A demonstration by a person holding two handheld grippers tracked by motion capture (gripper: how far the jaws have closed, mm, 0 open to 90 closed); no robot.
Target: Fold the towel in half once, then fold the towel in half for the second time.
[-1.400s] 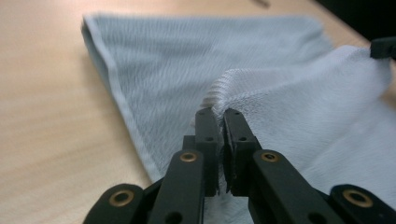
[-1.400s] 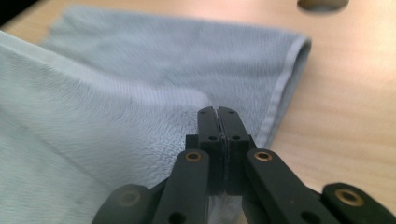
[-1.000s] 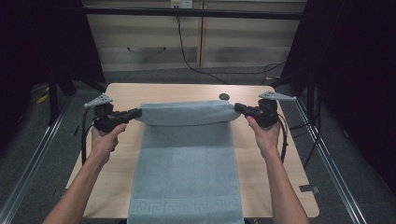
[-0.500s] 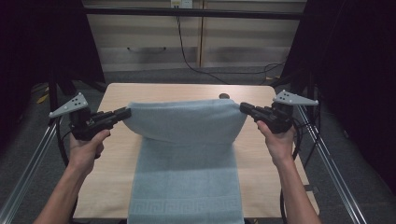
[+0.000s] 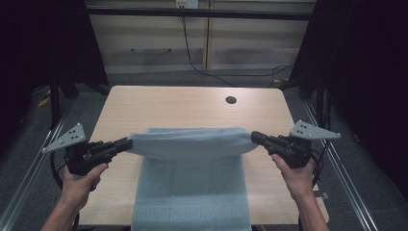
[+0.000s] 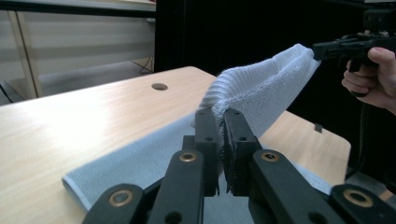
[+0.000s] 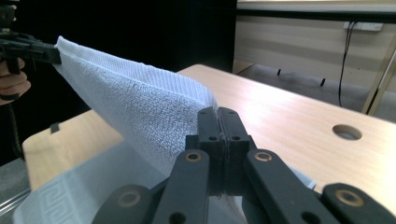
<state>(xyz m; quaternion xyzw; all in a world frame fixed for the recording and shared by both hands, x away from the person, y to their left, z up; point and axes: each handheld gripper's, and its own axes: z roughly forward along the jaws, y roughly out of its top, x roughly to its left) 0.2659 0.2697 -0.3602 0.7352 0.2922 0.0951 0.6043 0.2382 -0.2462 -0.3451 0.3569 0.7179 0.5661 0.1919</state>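
Towel [image 5: 192,192] on table [image 5: 183,106], far edge lifted clear. Left gripper [image 5: 126,143] clamped on left corner, right gripper [image 5: 254,136] clamped on right corner. Fold apparently half done: raised edge not yet laid on near end, which overhangs table edge, landing point unclear.

Overhead faces forward; gripper views close — sharing table [image 5: 192,108].

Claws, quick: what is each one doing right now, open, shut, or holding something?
Left claw: shut on a corner of the towel, held above the table.
Right claw: shut on the towel's other corner.
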